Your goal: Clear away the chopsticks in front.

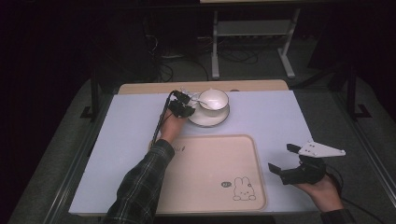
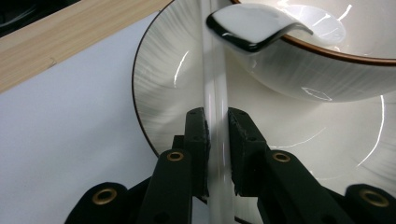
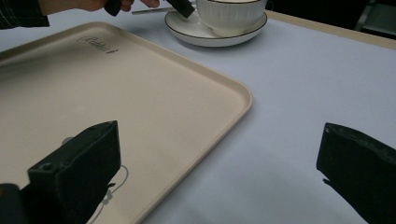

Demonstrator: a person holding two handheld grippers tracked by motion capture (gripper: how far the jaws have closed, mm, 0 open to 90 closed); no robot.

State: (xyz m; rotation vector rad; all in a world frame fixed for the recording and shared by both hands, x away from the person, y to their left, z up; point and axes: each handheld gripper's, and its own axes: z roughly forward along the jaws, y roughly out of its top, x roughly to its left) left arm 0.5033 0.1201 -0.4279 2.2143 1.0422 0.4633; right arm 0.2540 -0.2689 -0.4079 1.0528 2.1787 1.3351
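The left gripper (image 2: 216, 140) pinches the handle of the spoon (image 2: 252, 28) whose scoop rests in the bowl (image 1: 214, 99) on the saucer (image 1: 208, 116), likely to lift it, while beyond the tray (image 1: 243, 141) the right gripper (image 1: 283, 161) waits, jaws spread.

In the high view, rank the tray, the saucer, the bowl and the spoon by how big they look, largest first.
1. tray
2. saucer
3. bowl
4. spoon, part hidden by the left gripper, so its rank is unsure
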